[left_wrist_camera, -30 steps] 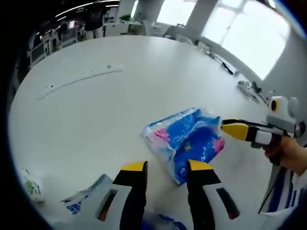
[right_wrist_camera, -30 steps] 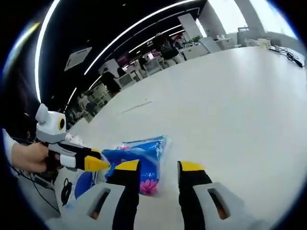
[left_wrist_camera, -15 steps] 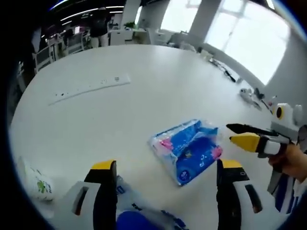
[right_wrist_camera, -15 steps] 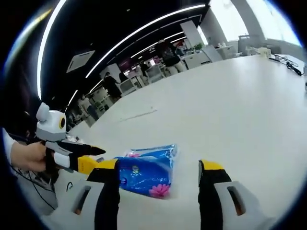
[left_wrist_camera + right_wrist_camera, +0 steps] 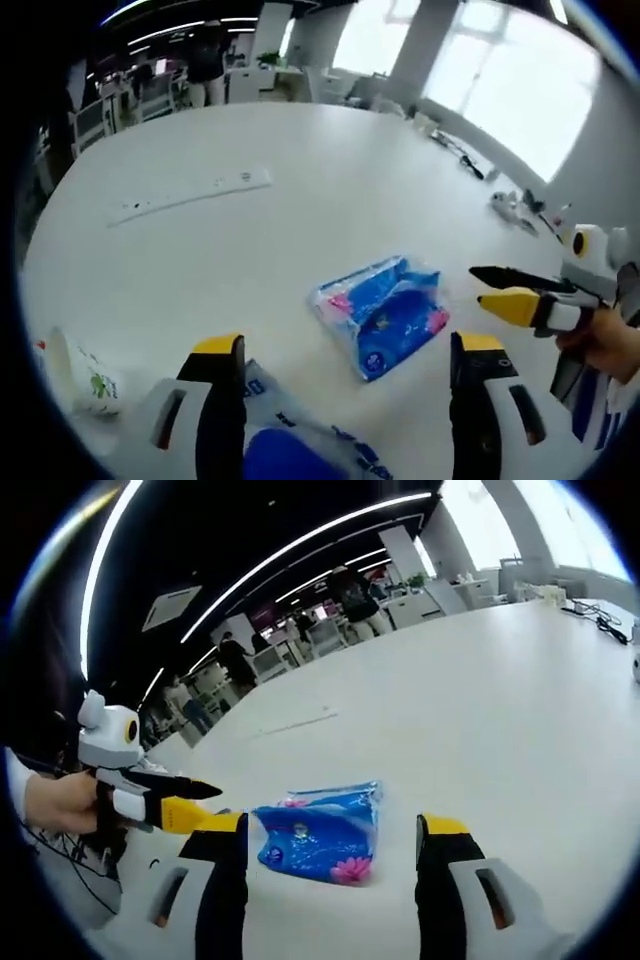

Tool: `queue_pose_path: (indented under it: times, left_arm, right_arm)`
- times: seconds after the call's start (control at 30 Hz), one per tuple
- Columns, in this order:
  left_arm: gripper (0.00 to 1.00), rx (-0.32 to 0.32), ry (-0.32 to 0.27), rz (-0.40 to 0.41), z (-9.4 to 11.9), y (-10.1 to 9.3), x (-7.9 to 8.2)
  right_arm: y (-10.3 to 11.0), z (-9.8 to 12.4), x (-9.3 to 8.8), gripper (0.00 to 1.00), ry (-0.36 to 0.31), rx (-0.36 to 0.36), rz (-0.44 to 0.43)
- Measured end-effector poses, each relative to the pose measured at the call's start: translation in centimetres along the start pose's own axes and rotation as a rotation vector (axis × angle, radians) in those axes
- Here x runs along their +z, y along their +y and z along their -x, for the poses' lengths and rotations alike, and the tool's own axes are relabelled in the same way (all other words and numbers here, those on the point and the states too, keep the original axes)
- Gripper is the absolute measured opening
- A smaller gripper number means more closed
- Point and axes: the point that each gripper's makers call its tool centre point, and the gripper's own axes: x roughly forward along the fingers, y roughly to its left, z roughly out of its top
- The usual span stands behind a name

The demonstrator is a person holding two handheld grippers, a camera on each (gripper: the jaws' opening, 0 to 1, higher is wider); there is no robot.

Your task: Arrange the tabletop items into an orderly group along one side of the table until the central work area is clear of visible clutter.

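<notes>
Right at the bottom of the left gripper view, the left gripper (image 5: 345,350) stands with its yellow-tipped jaws spread wide and nothing between them. Tucked low between those jaws is a crinkled clear-and-blue plastic bag (image 5: 290,445), partly cut off by the edge, so what it holds I can't make out. Off to the lower left sits a small white packet (image 5: 85,375) with a green mark, near the table's edge. Just ahead of the jaws, the blue tissue pack (image 5: 382,312) with pink flower prints lies flat on the white table (image 5: 250,240), touching neither gripper. To its right, the right gripper (image 5: 495,288) comes in held by a hand (image 5: 605,345), its jaws parted and pointing toward the pack but apart from it. Farther back, a long white power strip (image 5: 190,193) lies across the tabletop, and beyond that some cables and small items (image 5: 520,190) sit near the far edge by the windows.

Over in the right gripper view, the right gripper (image 5: 335,828) is likewise wide open and empty, the tissue pack (image 5: 320,832) lying between and just beyond its tips. From the left the left gripper (image 5: 185,802) reaches in, gripped by a hand (image 5: 60,802), jaws apart. Far off, people and desks (image 5: 300,630) fill the office.
</notes>
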Motion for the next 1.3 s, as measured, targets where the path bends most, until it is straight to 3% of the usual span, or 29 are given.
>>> queue_pose_path:
  times: [0.5, 0.9, 1.3]
  left_arm:
    - [0.77, 0.015, 0.004, -0.027, 2.5, 1.8, -0.7]
    - [0.76, 0.024, -0.013, -0.022, 5.0, 3.4, -1.0]
    - [0.76, 0.021, -0.047, 0.021, 7.5, 5.5, -2.0]
  right_arm:
    - [3.0, 1.7, -1.6, 0.66, -0.005, 0.006, -0.025]
    - [4.7, 2.8, -1.4, 0.65, -0.020, -0.017, -0.020]
    - [6.5, 3.5, -1.2, 0.65, 0.000, -0.025, 0.068]
